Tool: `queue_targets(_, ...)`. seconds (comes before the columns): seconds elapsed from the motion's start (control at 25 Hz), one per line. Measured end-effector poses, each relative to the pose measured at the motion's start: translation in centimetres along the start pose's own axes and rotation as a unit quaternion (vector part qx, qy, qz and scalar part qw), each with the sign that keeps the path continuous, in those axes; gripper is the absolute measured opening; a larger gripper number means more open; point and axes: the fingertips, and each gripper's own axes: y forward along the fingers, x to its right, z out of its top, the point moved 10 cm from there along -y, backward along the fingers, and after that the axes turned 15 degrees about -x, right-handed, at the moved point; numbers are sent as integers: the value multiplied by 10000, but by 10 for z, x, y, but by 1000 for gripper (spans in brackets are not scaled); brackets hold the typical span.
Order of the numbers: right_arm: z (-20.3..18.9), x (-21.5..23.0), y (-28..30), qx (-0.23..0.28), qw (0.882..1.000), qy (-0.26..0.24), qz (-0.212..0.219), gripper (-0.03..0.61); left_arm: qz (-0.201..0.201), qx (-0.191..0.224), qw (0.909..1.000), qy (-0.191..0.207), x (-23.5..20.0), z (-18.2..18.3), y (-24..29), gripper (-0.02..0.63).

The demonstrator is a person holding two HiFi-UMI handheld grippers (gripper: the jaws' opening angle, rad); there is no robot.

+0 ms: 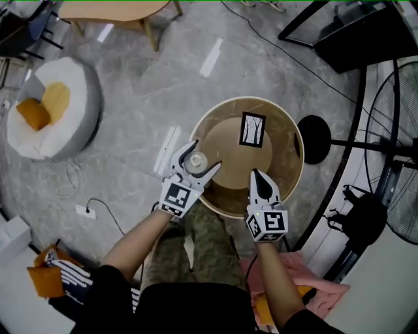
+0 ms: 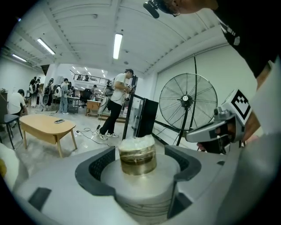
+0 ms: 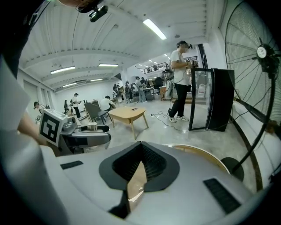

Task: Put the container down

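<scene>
A small round container (image 1: 195,161), white below with a clear amber-tinted top, sits between the jaws of my left gripper (image 1: 204,156), which is shut on it. It hangs at the left rim of a round wooden table (image 1: 287,176). In the left gripper view the container (image 2: 137,160) fills the gap between the dark pads (image 2: 90,171). My right gripper (image 1: 261,179) is shut with nothing in it, over the table's near edge. Its jaws meet at the tips in the right gripper view (image 3: 141,144). A black-framed card (image 1: 252,129) stands on the table.
A black fan base (image 1: 315,138) and a large standing fan (image 1: 398,150) are to the right of the table. A white beanbag with orange cushions (image 1: 52,107) lies far left, a wooden table (image 1: 117,13) at the top. People stand in the background hall.
</scene>
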Motion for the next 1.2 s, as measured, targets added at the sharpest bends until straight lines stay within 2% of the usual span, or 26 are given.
queue_targets(0.16,-20,17,39,-334,9994,-57,-83,21,-32,-90,9997,213,-9,-26,40,360)
queue_targets(0.56,-73,47,118,-674,9974,107,-219,21,-237,-75,9993,282,-22,-83,135,360)
queue_targets(0.8,-91,47,157,-811,9962,270,-192,21,-402,-166,9984,351,-38,-108,169,360)
queue_targets(0.92,-99,49,164,-822,9964,135,-167,21,-438,-216,9979,423,-41,-119,180,360)
queue_targets(1.08,-111,52,173,-864,9959,-48,-257,21,-515,-260,9958,712,-41,-129,192,360)
queue_targets(1.2,-117,53,175,-896,9956,-85,-248,21,-560,-264,9956,703,-40,-135,199,360)
